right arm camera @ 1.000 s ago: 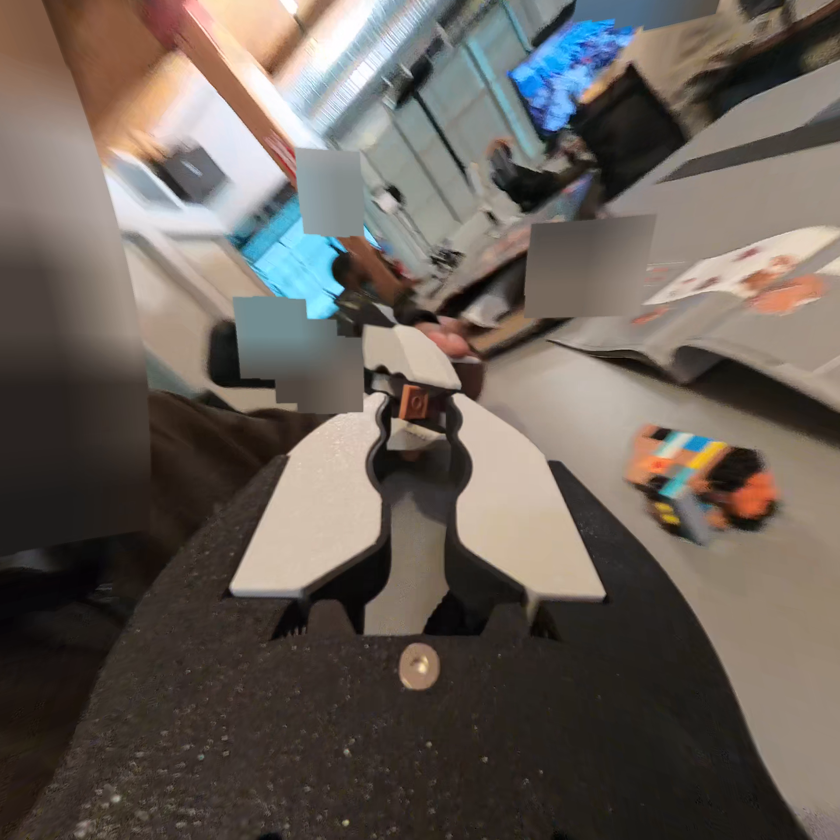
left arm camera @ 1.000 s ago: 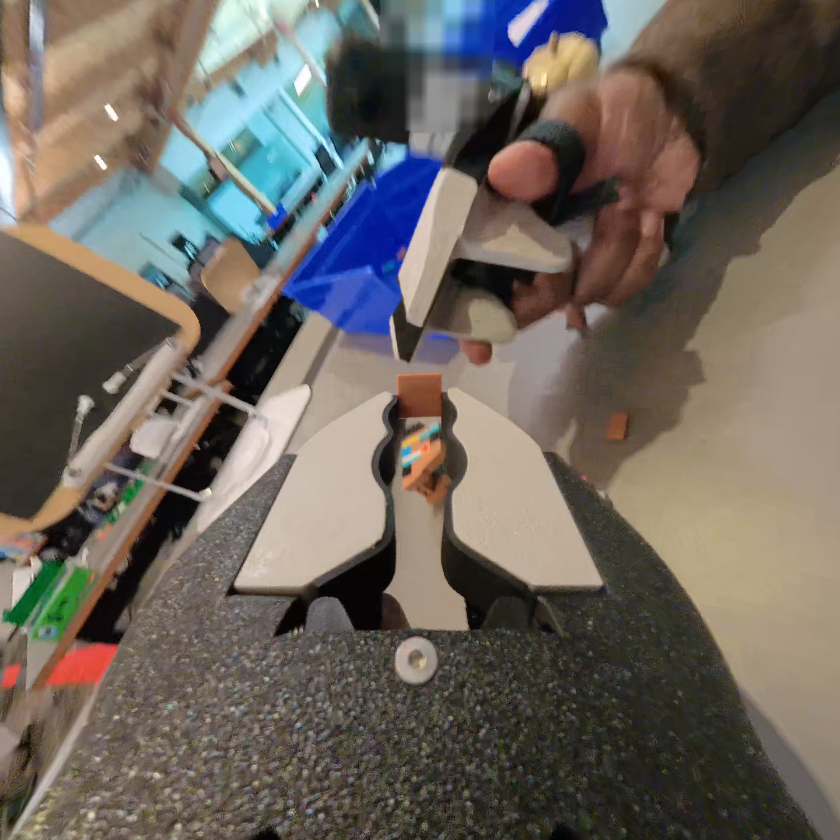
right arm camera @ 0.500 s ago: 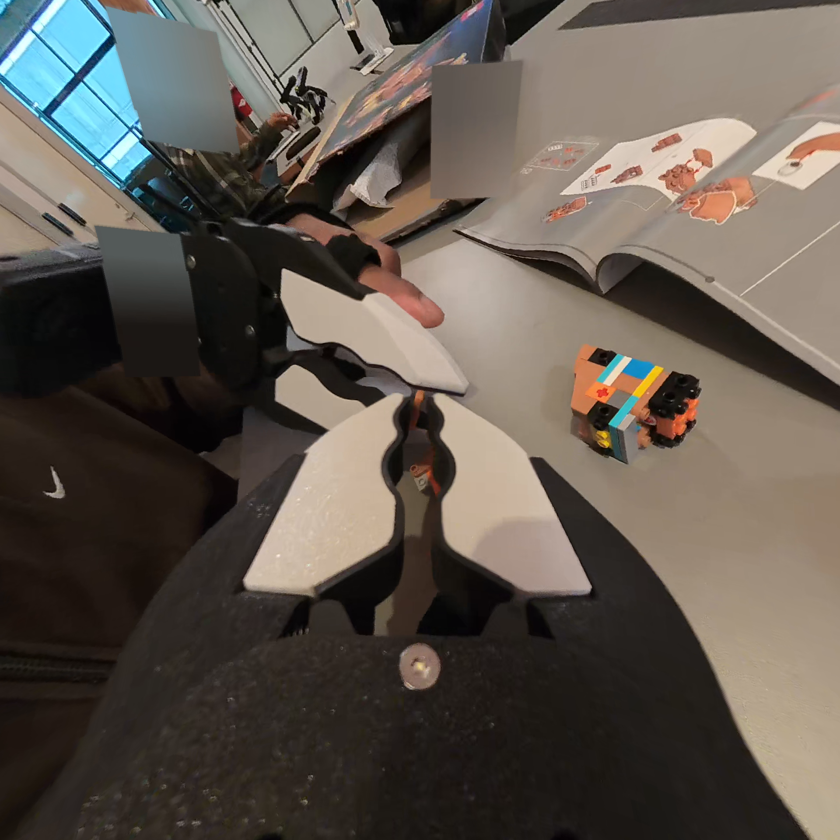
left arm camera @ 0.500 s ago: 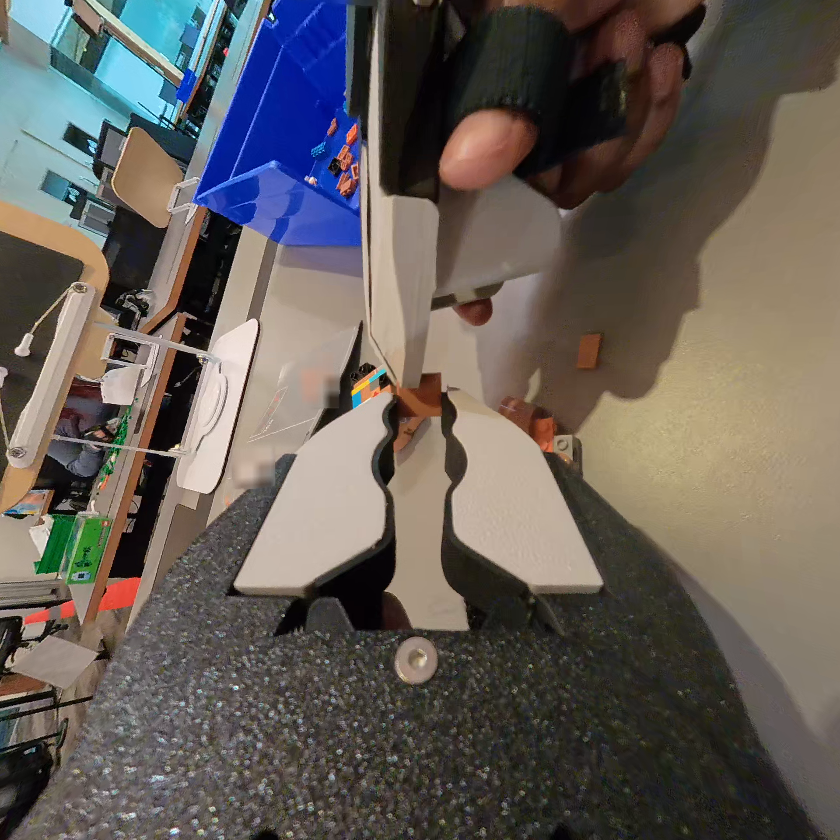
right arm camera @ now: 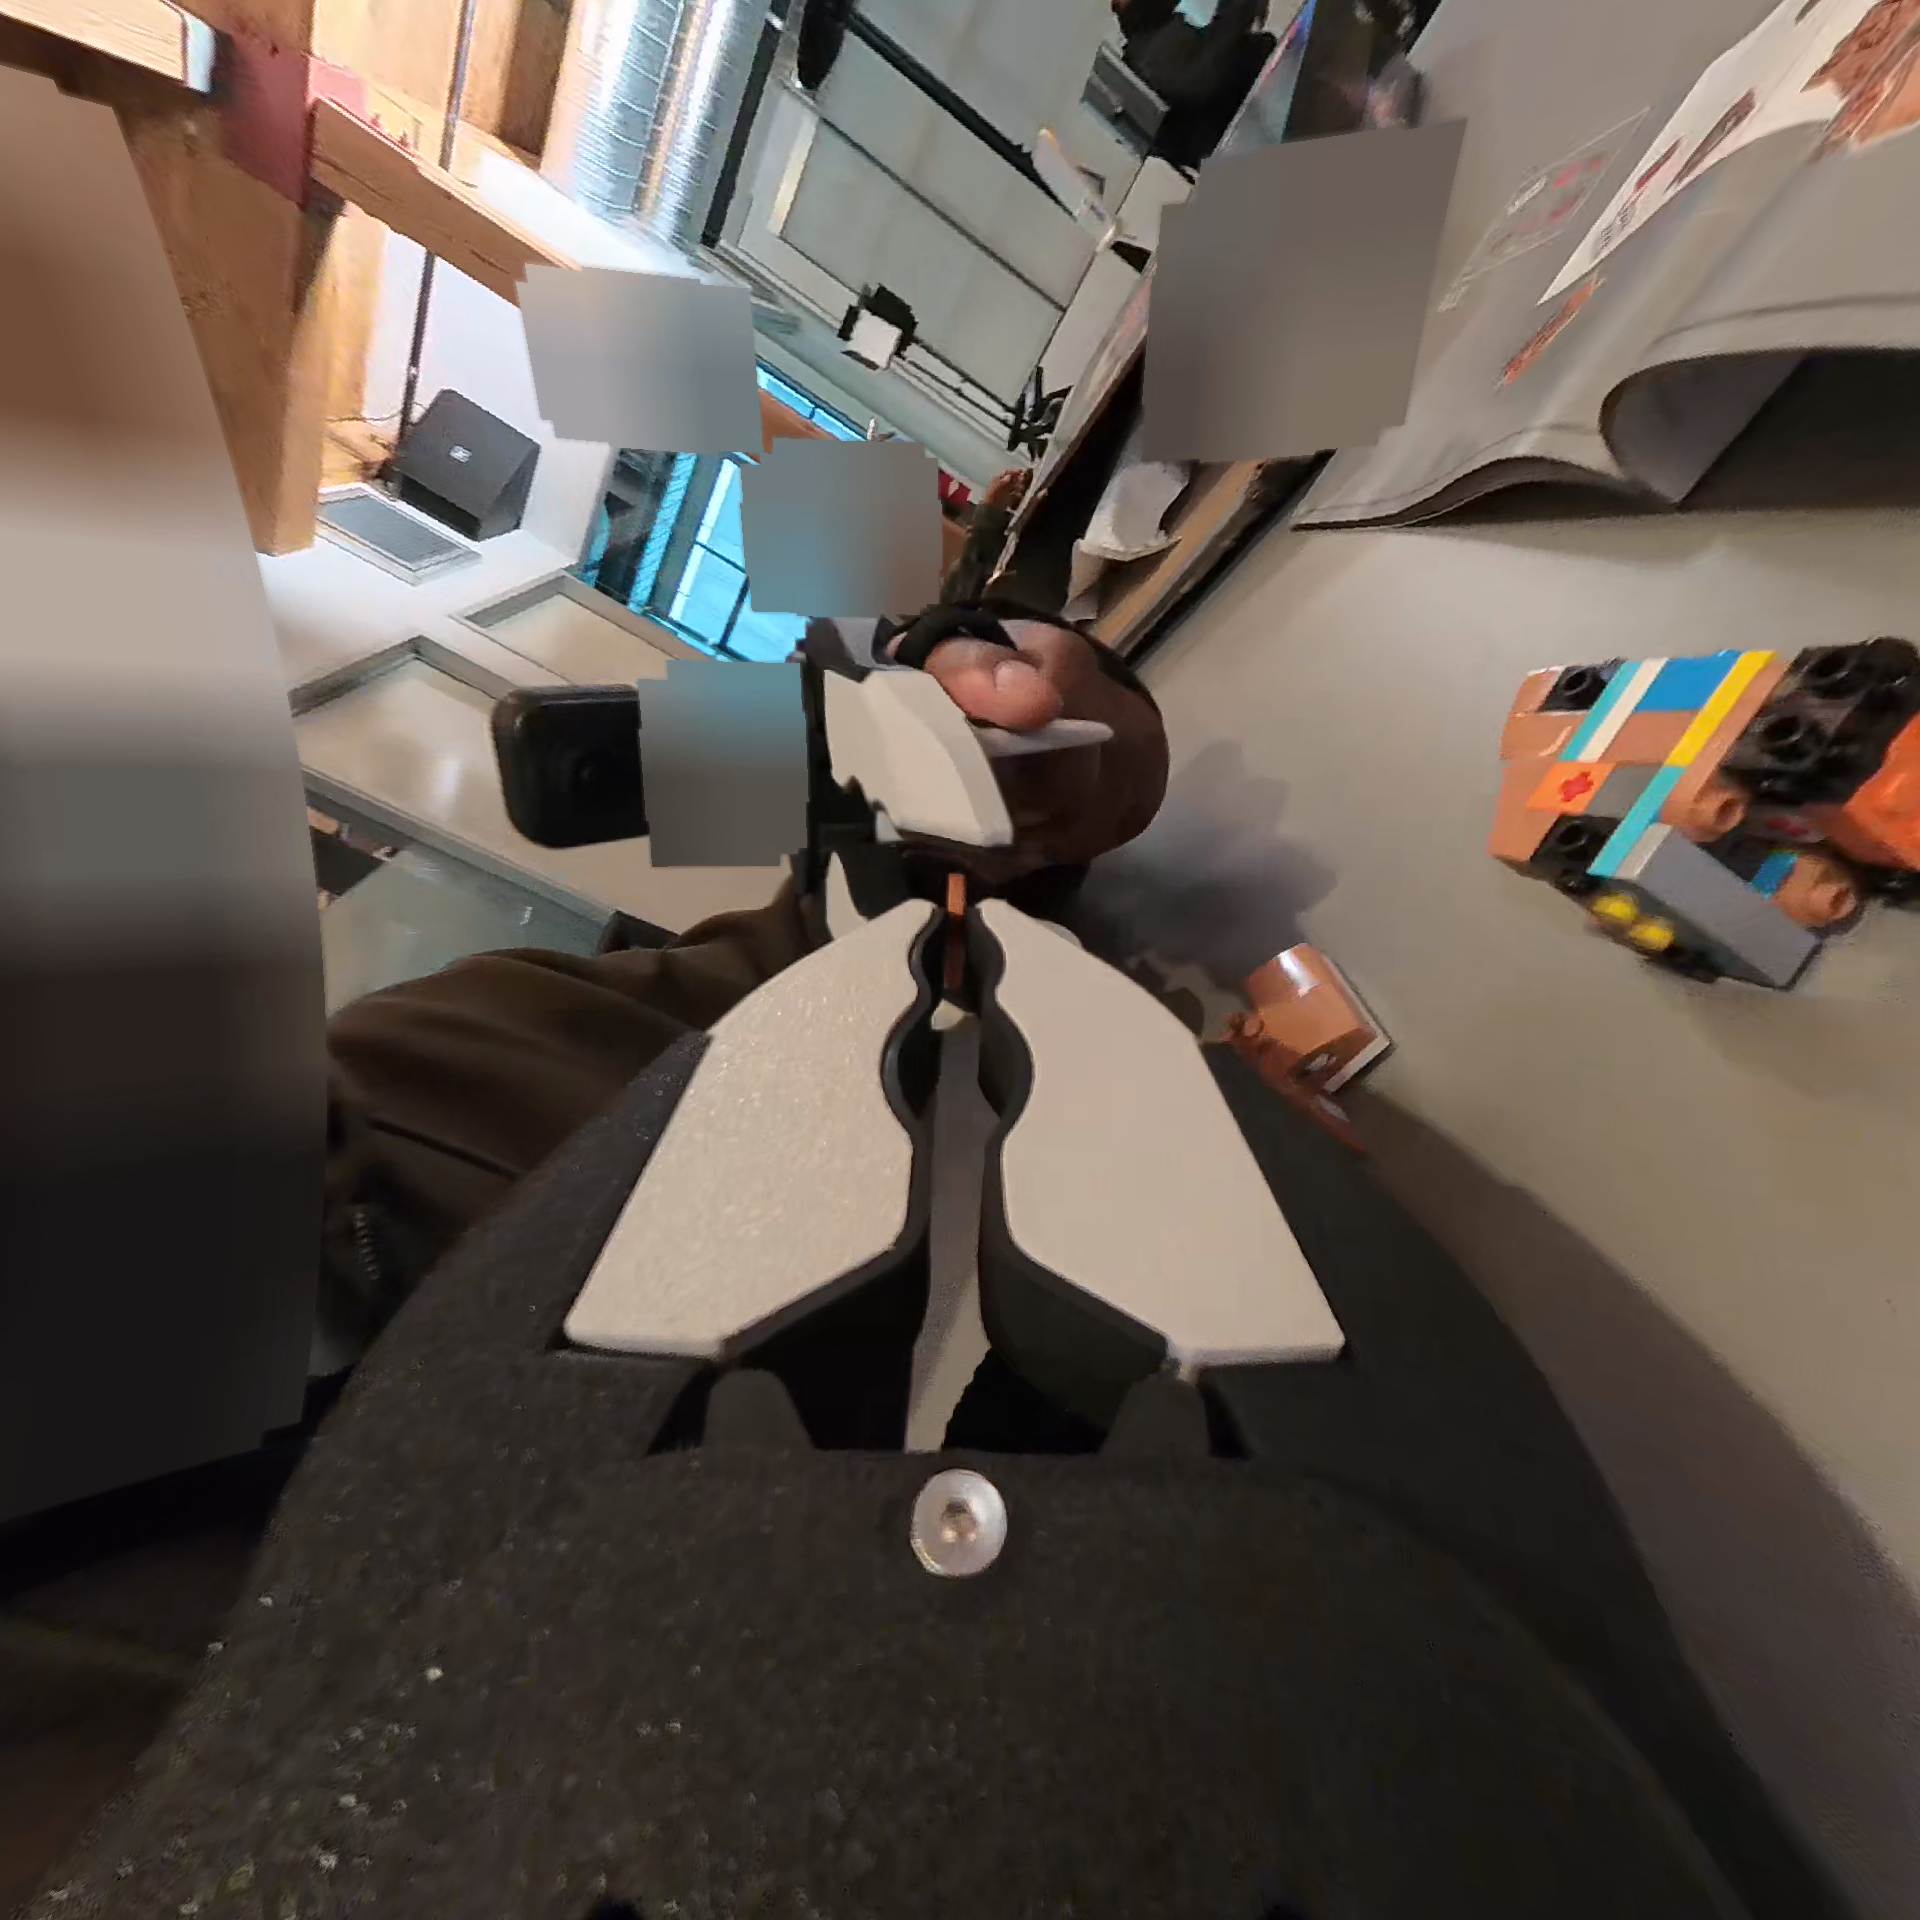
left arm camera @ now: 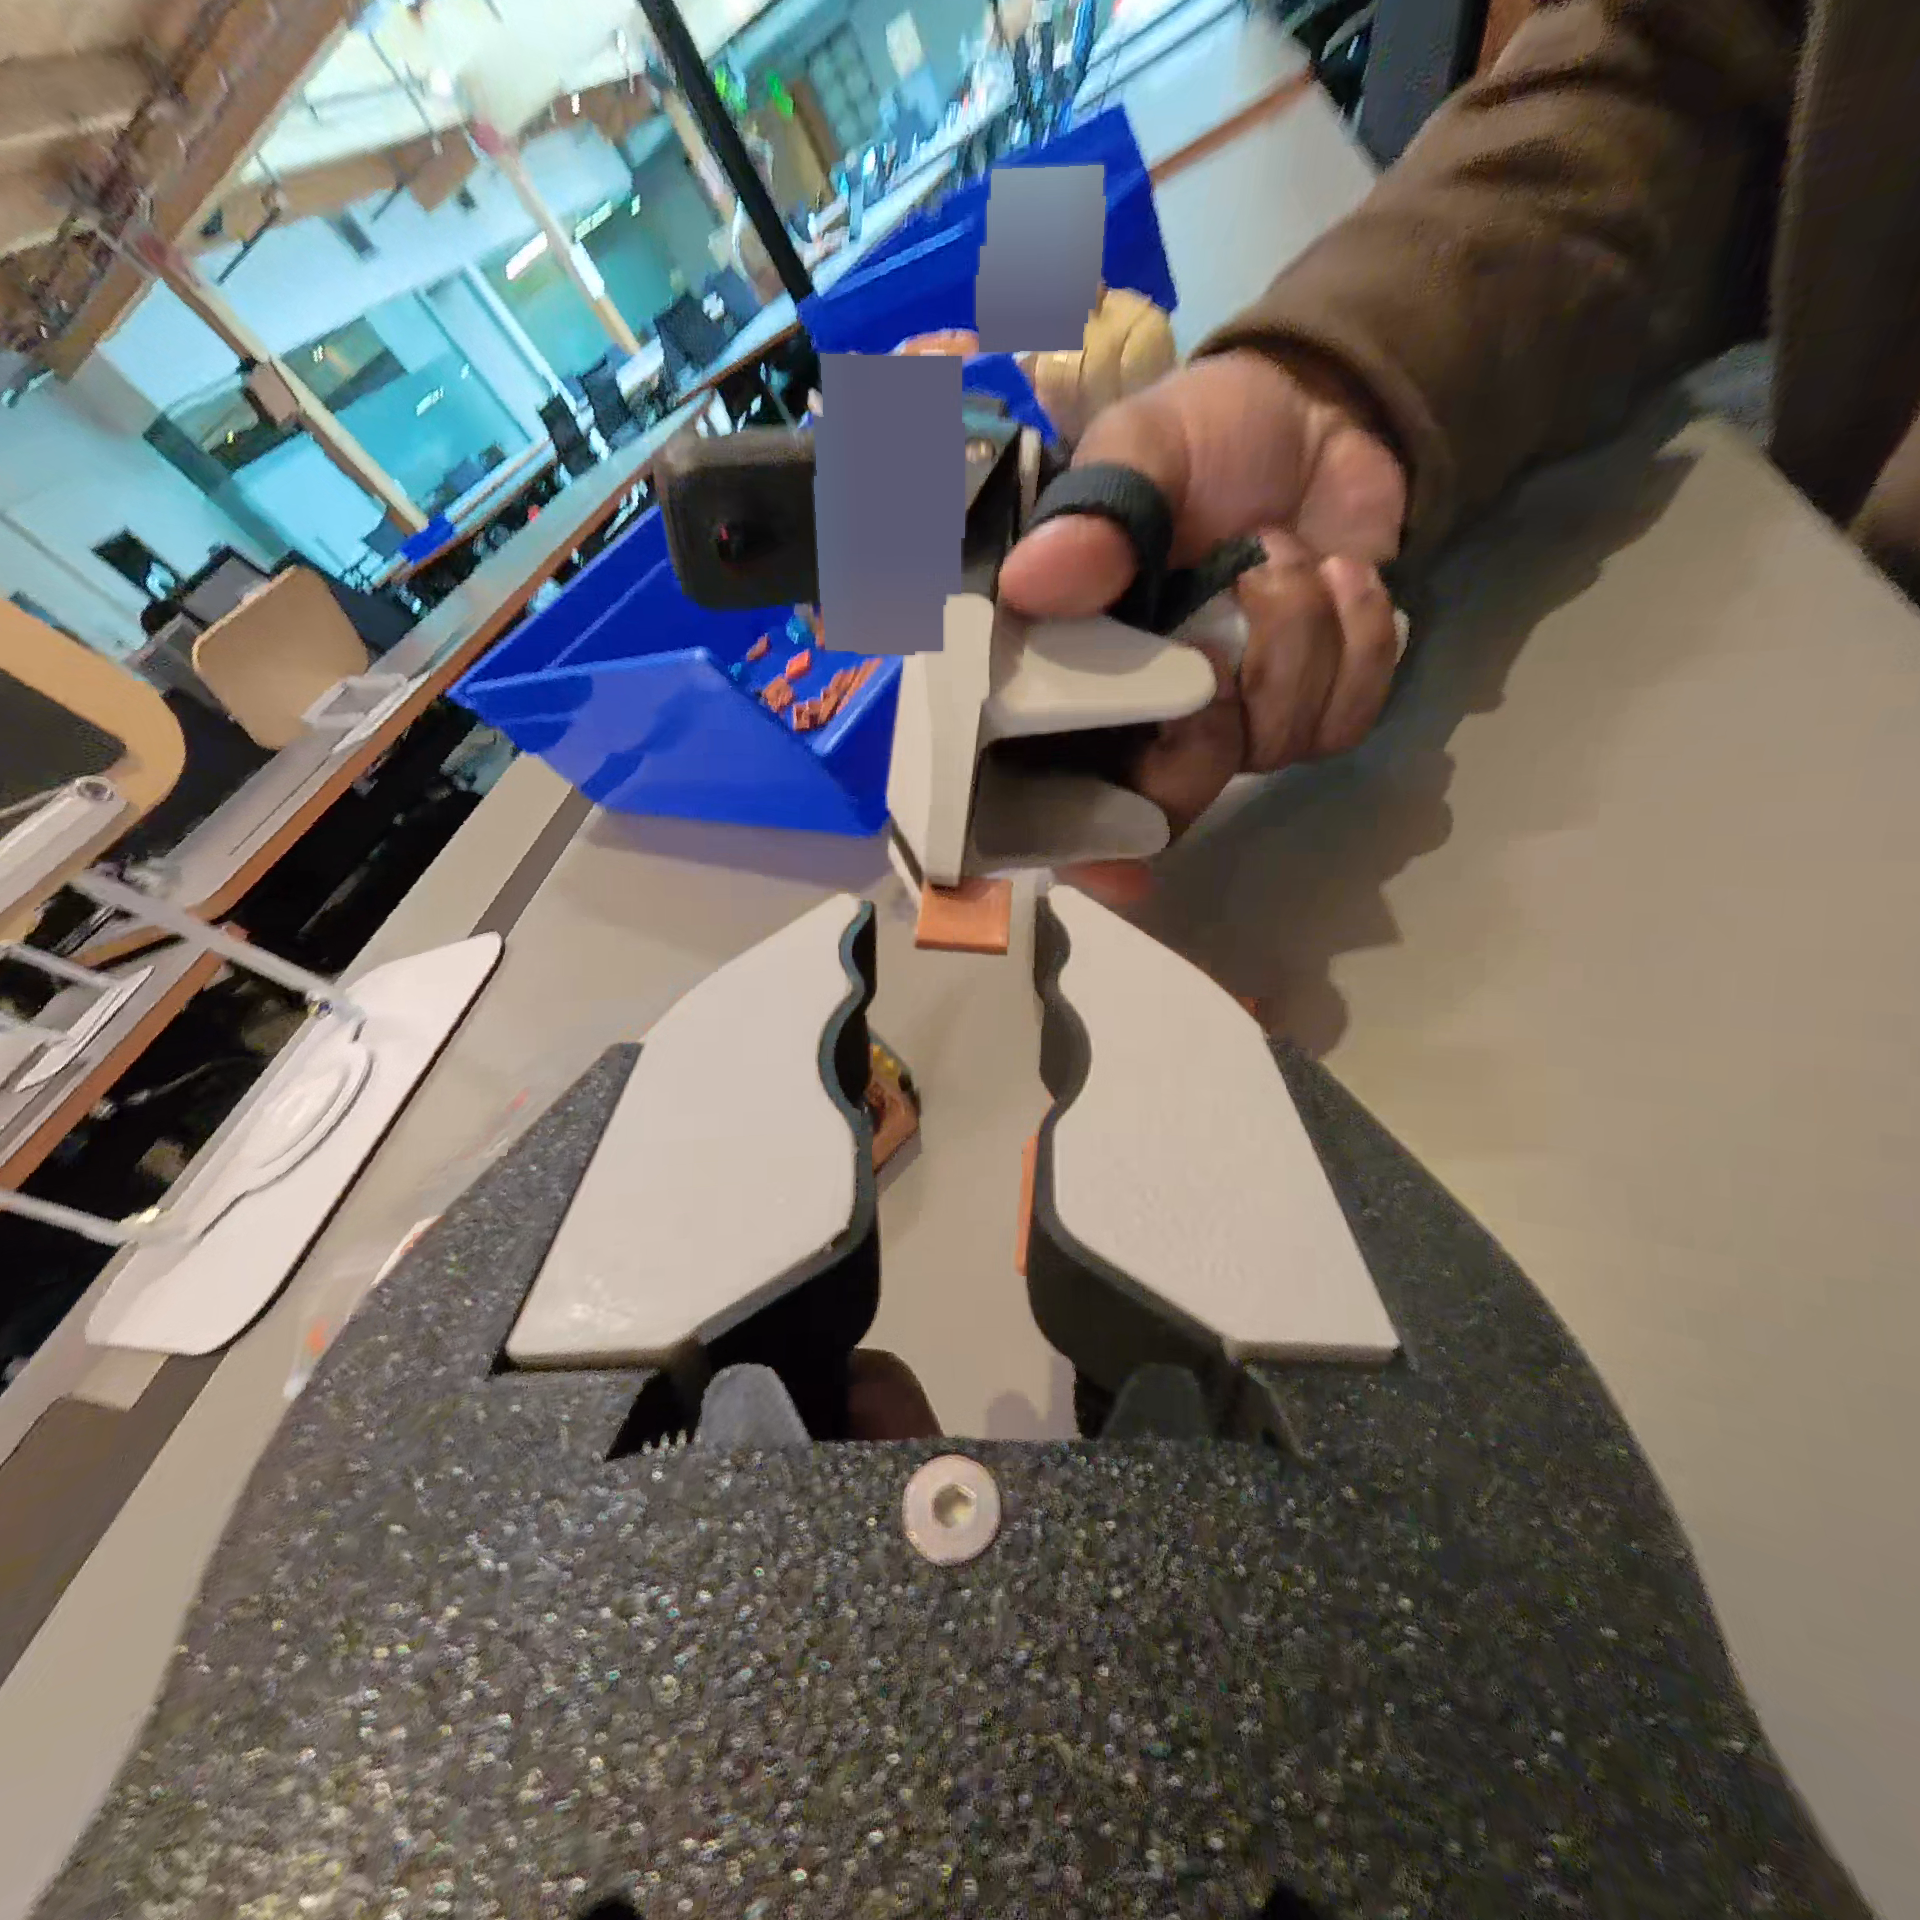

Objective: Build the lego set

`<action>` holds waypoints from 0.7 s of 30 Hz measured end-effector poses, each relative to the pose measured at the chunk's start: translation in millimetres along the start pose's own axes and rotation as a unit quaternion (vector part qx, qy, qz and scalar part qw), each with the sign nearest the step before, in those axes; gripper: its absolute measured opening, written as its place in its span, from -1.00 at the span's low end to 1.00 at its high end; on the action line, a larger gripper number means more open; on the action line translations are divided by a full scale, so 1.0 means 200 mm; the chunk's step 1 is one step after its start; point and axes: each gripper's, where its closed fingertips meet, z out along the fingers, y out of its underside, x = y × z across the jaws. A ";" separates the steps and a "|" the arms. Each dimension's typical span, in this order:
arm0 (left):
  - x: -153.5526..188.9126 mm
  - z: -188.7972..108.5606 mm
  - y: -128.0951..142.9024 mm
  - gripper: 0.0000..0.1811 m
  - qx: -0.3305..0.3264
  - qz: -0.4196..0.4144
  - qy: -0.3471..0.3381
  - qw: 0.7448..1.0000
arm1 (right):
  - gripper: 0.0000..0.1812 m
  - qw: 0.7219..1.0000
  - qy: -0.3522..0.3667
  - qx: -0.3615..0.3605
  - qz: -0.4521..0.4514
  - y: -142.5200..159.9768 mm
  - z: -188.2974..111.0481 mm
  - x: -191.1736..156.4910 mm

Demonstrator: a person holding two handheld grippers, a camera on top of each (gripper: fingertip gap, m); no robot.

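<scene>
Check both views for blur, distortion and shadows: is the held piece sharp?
Left wrist view: the flat brown piece is fairly sharp, the background smeared, the sleeve's shadow on the table. Right wrist view: the piece shows edge-on and sharp; wide-angle bending tilts the room; the lego model is crisp.

We see a grey desk [right arm camera: 1558,1195]. Right of our right tongs [right arm camera: 961,914] lie a multicoloured lego build [right arm camera: 1704,810] and a brown lego piece [right arm camera: 1304,1003]; an open booklet [right arm camera: 1683,312] lies beyond. A blue bin [left arm camera: 665,727] sits beyond the left tongs [left arm camera: 951,920].
</scene>
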 end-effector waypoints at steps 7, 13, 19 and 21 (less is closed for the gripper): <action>0.02 -0.01 -0.01 -0.77 0.016 0.022 0.009 1.000 | -0.97 0.999 -0.029 0.001 0.018 0.00 0.00 -0.04; 0.02 -0.01 -0.01 -0.82 0.016 -0.011 0.023 1.000 | -0.94 1.000 -0.014 -0.002 -0.016 0.01 0.00 -0.02; 0.00 -0.03 -0.02 -0.82 0.035 -0.108 0.051 0.992 | -0.81 0.979 0.040 -0.011 -0.201 -0.03 -0.04 -0.05; 0.00 -0.03 -0.03 -0.82 0.048 -0.134 0.062 0.988 | -0.78 0.961 0.064 -0.026 -0.269 -0.02 -0.03 -0.05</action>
